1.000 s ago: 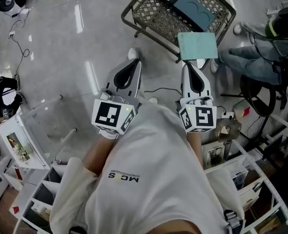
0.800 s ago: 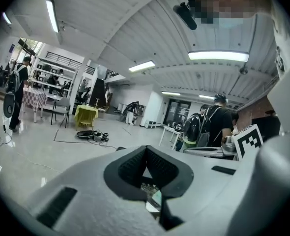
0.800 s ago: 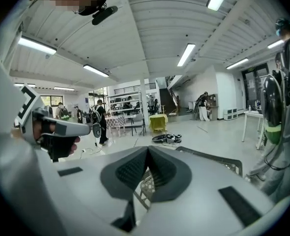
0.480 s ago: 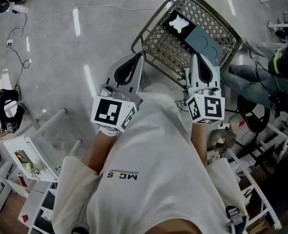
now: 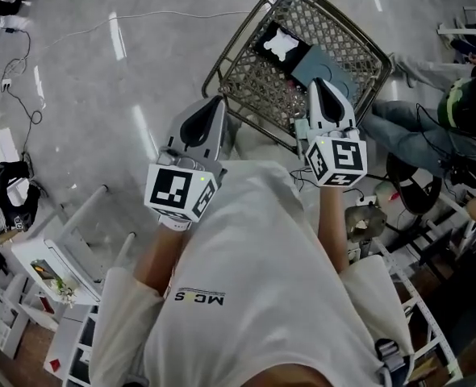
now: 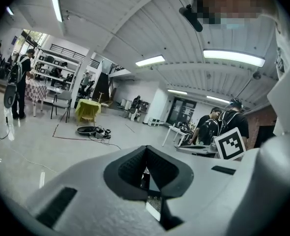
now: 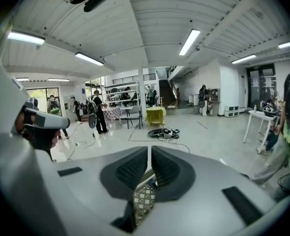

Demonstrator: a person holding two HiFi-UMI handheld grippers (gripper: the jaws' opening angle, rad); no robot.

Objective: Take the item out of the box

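Head view: flat pack (image 5: 285,45), dark with a white patch at one end and teal at the other. Whether it is one piece or two overlapping cannot be told. It lies flat on the mesh bottom of the wire basket (image 5: 258,87), with its long axis running from upper left to lower right of the view and the dark end farther from the person. The basket stands on a polished grey floor (image 5: 101,79) crossed by a thin cable (image 5: 77,27). White shelving (image 5: 60,256) is at lower left, and a seated person's legs (image 5: 407,123) are at right. The gripper views show a large hall with strip lights, tables and standing people. Left gripper (image 5: 215,103): held forward at the person's waist, tip over the floor just outside the basket's near-left rim, jaws brought together on nothing. Right gripper (image 5: 319,85): held level with the left, tip over the basket's near rim close to the teal end, pads closed to a thin slit and empty.
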